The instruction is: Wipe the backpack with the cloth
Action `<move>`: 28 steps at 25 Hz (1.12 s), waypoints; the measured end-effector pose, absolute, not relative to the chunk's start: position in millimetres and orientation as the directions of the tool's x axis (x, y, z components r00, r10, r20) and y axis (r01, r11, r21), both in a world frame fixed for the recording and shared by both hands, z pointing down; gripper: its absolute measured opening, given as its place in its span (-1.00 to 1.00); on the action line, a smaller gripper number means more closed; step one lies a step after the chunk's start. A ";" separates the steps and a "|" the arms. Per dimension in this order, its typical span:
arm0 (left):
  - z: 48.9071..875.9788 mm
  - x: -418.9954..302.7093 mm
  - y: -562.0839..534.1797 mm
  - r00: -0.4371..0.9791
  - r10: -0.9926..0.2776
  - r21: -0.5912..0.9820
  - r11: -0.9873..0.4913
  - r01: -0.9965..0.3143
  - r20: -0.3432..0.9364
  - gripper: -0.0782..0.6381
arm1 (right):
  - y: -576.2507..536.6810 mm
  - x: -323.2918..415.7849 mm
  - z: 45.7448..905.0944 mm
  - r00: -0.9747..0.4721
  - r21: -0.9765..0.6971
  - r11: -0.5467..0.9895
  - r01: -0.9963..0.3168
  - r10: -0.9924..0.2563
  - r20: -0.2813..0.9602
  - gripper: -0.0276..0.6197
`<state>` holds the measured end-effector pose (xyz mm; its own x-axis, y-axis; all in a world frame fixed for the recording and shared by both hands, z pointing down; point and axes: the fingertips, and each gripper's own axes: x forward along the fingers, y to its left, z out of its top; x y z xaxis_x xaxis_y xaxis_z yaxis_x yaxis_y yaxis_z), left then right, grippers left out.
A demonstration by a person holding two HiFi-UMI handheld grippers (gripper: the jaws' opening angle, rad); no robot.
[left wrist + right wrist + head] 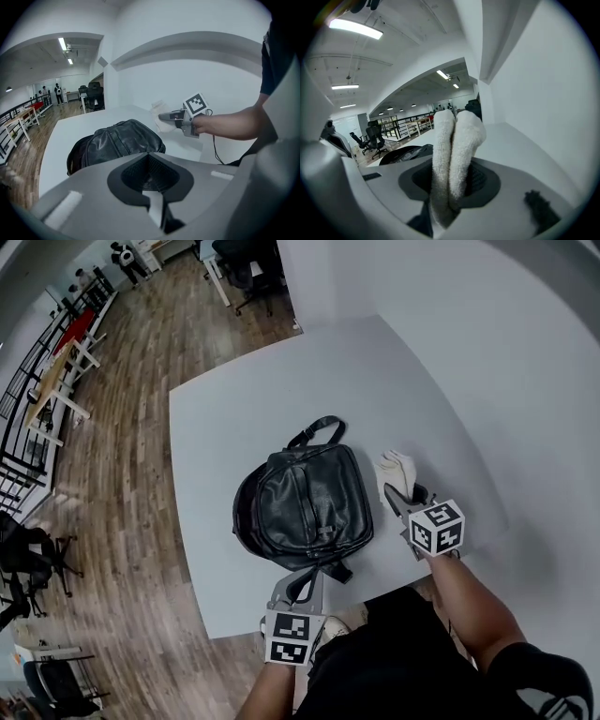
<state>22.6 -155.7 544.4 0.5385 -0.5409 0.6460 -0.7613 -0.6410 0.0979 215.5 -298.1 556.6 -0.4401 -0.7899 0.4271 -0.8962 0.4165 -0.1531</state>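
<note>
A black leather backpack point(305, 507) lies flat in the middle of the white table point(244, 418); it also shows in the left gripper view point(117, 140) and as a dark edge in the right gripper view point(405, 152). My right gripper point(405, 495) point(452, 183) hovers just right of the bag, shut on a folded white cloth point(394, 472) point(457, 145) that sticks up out of the jaws. My left gripper point(300, 585) point(150, 176) sits at the table's near edge with its jaws together, its tips at the bag's bottom strap point(330, 570). I cannot tell whether it grips the strap.
A white wall point(487, 352) runs along the table's right side. The table's near edge point(234, 629) is under my left gripper, with wood floor point(122, 521) beyond the left edge. Office chairs point(28, 559) and desks stand far off. A cable point(215, 150) hangs from the right gripper.
</note>
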 end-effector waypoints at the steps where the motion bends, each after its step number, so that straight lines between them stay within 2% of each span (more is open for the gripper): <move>1: 545.5 25.7 -159.1 0.531 -0.546 0.087 -0.640 -0.764 0.648 -0.76 | -307.6 216.0 560.8 -0.440 -0.139 0.424 -0.895 -0.787 0.433 -0.54; 12: 547.4 47.0 -178.1 0.516 -0.564 0.089 -0.616 -0.783 0.644 -0.76 | -402.3 205.7 617.3 -0.458 -0.092 0.481 -0.872 -0.735 0.501 -0.54; 28: 561.8 40.4 -179.0 0.511 -0.522 0.133 -0.598 -0.790 0.683 -0.76 | -431.2 189.7 624.7 -0.480 -0.069 0.521 -0.850 -0.716 0.507 -0.54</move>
